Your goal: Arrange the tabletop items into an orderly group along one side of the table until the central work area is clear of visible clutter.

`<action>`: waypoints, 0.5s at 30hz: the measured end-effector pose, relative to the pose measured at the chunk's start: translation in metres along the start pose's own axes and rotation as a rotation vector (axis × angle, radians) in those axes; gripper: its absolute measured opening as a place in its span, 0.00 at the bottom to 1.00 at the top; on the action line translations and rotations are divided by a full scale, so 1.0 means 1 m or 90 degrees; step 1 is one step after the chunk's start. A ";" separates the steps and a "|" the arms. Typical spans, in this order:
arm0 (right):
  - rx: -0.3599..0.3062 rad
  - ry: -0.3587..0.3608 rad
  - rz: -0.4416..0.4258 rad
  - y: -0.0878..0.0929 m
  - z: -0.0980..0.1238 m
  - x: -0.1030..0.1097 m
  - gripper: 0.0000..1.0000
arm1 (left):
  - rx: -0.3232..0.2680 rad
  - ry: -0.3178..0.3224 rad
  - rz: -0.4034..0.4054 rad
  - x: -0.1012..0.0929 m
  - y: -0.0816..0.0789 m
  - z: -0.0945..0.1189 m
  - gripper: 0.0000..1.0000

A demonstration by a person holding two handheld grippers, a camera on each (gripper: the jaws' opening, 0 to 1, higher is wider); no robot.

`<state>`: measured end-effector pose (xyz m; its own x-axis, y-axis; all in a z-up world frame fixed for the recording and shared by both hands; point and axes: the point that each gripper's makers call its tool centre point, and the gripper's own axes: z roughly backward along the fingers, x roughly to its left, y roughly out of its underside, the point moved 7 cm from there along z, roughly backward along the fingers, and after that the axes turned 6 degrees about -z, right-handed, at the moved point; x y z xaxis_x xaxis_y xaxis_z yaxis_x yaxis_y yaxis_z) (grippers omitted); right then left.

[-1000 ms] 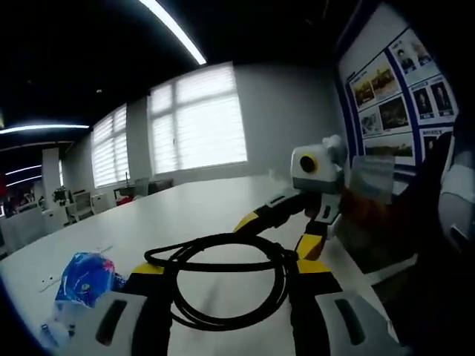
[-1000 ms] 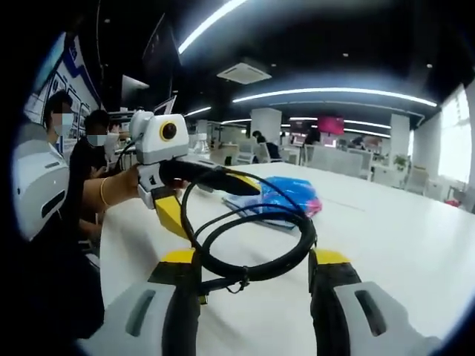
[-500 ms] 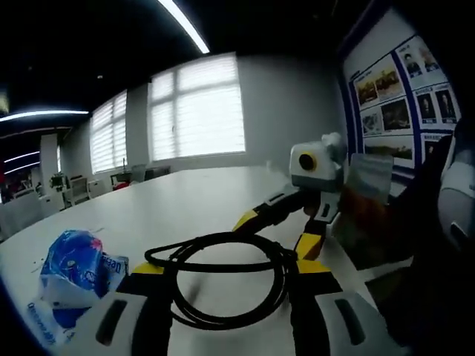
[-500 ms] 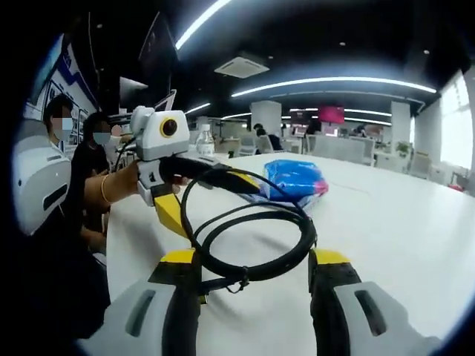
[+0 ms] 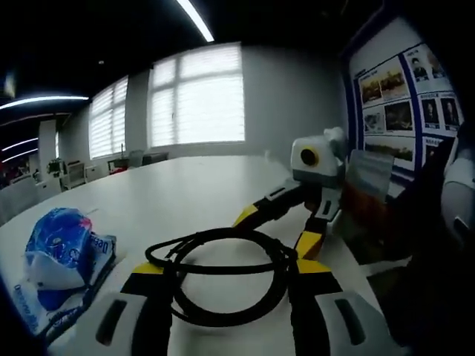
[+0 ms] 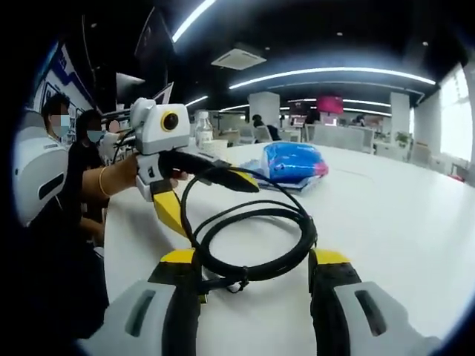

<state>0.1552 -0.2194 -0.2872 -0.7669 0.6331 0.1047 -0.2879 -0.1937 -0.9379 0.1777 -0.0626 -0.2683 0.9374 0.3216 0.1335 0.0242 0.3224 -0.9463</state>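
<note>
A black coiled cable spans the gap between my left gripper's yellow-tipped jaws and touches both, so that gripper is shut on it across the coil. My right gripper reaches in from the right onto the same coil. In the right gripper view the cable sits the same way between my right gripper's jaws, while the left gripper comes in from the left with loops over it. A blue and white packet lies on the white table to the left, and the packet lies beyond the cable.
A clear water bottle stands at the table's far side. Two seated people are at the left of the right gripper view, and a hand holds the left gripper. A poster wall rises on the right.
Both cameras have moved lower toward the tabletop, so the packet looks nearer in the left gripper view and higher in the right. The cable keeps its place between both pairs of jaws.
</note>
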 end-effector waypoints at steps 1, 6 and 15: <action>0.001 0.000 -0.002 0.001 0.000 -0.001 0.55 | 0.001 0.000 -0.002 0.000 0.000 -0.001 0.62; 0.009 -0.002 -0.005 0.004 0.000 -0.001 0.56 | 0.010 0.000 -0.003 -0.001 0.002 -0.001 0.62; 0.021 0.008 0.031 0.005 0.002 -0.002 0.52 | 0.026 -0.001 0.034 0.000 0.009 0.001 0.63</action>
<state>0.1541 -0.2232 -0.2913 -0.7730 0.6321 0.0546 -0.2692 -0.2489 -0.9304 0.1772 -0.0586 -0.2764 0.9365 0.3407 0.0833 -0.0404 0.3407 -0.9393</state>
